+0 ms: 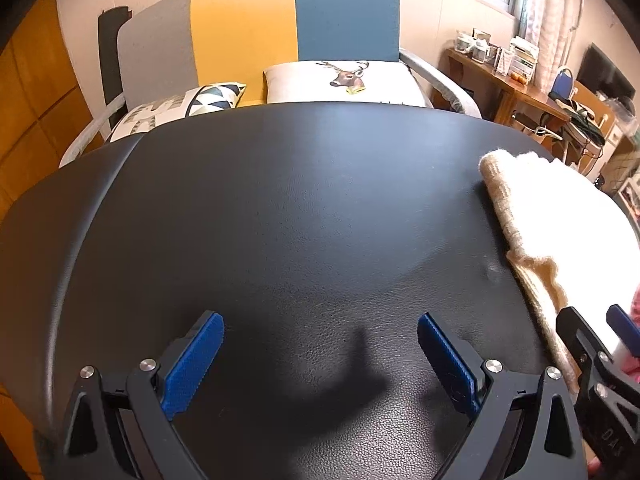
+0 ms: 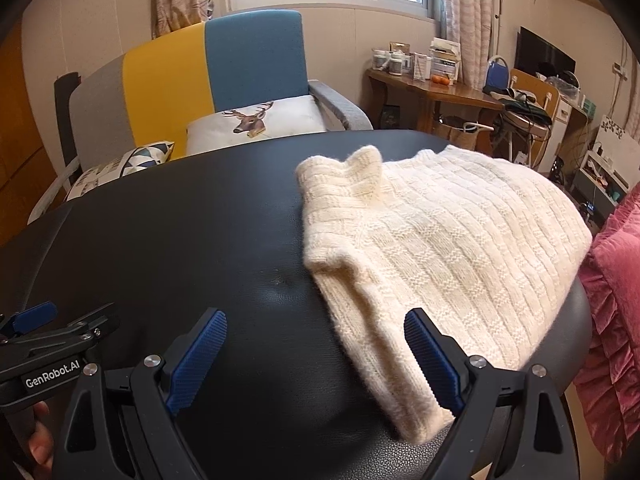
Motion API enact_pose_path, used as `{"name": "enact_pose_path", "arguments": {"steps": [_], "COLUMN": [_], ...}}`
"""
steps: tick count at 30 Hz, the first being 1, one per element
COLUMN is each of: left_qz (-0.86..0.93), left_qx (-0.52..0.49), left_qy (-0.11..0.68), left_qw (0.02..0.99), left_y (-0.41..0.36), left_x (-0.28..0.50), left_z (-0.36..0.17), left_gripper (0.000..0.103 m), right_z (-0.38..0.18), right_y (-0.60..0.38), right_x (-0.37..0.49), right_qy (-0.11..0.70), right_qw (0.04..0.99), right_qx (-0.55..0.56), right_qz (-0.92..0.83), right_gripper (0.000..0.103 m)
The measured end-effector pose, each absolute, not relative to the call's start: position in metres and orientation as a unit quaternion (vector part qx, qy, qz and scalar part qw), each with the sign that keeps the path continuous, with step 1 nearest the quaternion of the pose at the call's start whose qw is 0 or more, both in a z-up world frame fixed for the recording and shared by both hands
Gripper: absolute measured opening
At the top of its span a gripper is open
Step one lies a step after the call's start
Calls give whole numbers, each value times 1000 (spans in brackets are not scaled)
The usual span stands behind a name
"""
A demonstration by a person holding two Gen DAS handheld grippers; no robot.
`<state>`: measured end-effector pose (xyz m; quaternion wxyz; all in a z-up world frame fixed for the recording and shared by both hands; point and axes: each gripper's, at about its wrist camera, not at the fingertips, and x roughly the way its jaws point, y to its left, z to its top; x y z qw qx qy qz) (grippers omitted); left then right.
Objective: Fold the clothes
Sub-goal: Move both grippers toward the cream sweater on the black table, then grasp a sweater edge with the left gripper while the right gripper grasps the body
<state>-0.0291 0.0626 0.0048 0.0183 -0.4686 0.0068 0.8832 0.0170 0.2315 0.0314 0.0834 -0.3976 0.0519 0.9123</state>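
The sweater [image 2: 432, 248] is cream, knitted and folded. It lies on the right part of the black table [image 2: 200, 240], reaching the right edge and extending from near the far edge toward the near edge. One cuffed end stands up at its far left corner.

The right gripper [image 2: 316, 356] hovers above the near edge with its blue pads spread wide. The sweater's near corner lies between and under the fingers; contact cannot be confirmed.

The left gripper [image 1: 320, 360] is spread wide over the bare leather surface, left of the sweater, holding nothing.

Beyond the far edge stands a sofa [image 2: 208, 72] with a deer cushion [image 2: 256, 124]. A pink fabric [image 2: 616, 304] hangs beside the right edge.
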Motion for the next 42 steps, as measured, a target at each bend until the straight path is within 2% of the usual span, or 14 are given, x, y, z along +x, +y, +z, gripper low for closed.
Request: {"name": "enact_pose_path", "arguments": {"steps": [12,25,31,37,42], "left_qz": [884,857,859,861,857], "left_qx": [-462,-495,-495,-494,-498], "left_qy": [11,17,26,34,41], "left_qw": [76,144,131,118,122], "left_y": [123,204,226,248,270], "left_x": [-56,-90,-103,-116,-130], "left_z": [15,2,-6,-15,-24], "left_gripper": [99,99,99,99,99], "right_z": [35,35,37,43,38], "right_y": [283,377,410,434,466], "right_x": [17,11,14,5,-8], "right_qy": [65,69,85,62,88], "right_qw": [130,197,222,241,246], "right_qx": [-389,-385,-381,-365,-370], "right_qz": [910,899,893,897,892], "right_gripper": [92,92,92,92,92]}}
